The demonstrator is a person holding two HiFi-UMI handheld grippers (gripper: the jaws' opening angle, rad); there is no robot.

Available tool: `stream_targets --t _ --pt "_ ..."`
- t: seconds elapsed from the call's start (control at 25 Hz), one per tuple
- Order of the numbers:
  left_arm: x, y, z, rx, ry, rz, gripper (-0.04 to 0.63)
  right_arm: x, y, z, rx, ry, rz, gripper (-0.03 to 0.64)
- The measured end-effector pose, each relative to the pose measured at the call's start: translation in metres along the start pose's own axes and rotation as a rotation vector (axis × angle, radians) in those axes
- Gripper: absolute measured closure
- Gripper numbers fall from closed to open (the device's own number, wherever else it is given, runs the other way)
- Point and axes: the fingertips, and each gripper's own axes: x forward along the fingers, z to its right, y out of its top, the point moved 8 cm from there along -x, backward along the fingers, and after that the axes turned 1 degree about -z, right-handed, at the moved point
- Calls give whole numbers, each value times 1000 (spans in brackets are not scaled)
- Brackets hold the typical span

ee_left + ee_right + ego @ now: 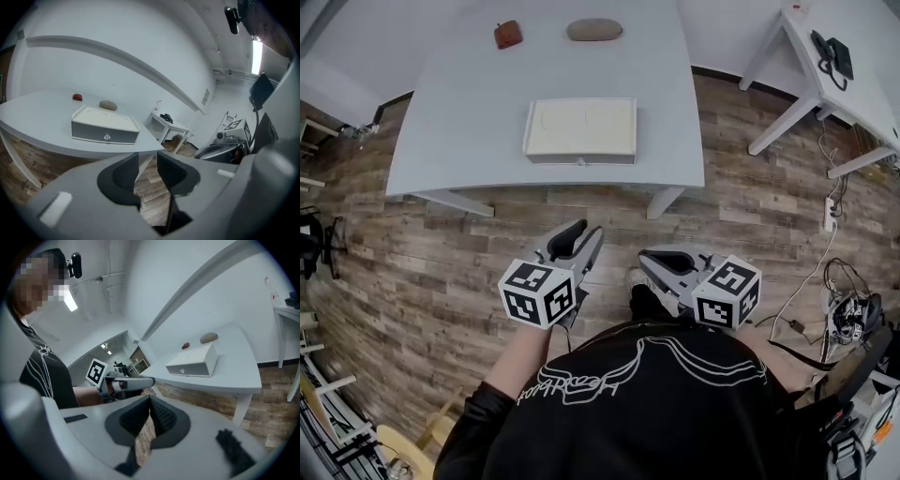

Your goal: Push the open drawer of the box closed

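Note:
A flat white box (581, 127) lies on the pale grey table (450, 141), its drawer front with a small knob (579, 161) facing me. The front looks close to flush with the box; how far it stands out I cannot tell. The box also shows in the left gripper view (105, 126) and the right gripper view (192, 361). Both grippers hang near my body above the wooden floor, well short of the table. My left gripper (581, 234) (147, 161) is open and holds nothing. My right gripper (652, 262) (149, 399) is shut, its pads meeting with nothing between them.
A red-brown item (507, 34) and a grey oval item (593, 29) lie at the table's far edge. A second white table (853, 98) with a black object (832, 52) stands at the right. Cables (848, 309) lie on the floor at the right.

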Motion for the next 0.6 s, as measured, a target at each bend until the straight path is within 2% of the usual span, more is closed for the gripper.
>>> stream_targets --t 0.16,0.24,0.4,0.6 --pt "-63 -17 46 38 -85 47 530 -10 -21 -63 -53 2 46 607" --pt "-93 -27 67 74 -113 63 588 -11 -36 -96 -97 1 65 607" --pt "-136 -45 107 138 -202 69 589 -21 -60 -147 -131 13 103 607" --pt "-178 -61 132 173 -239 93 589 -36 -67 -180 -157 2 158 609"
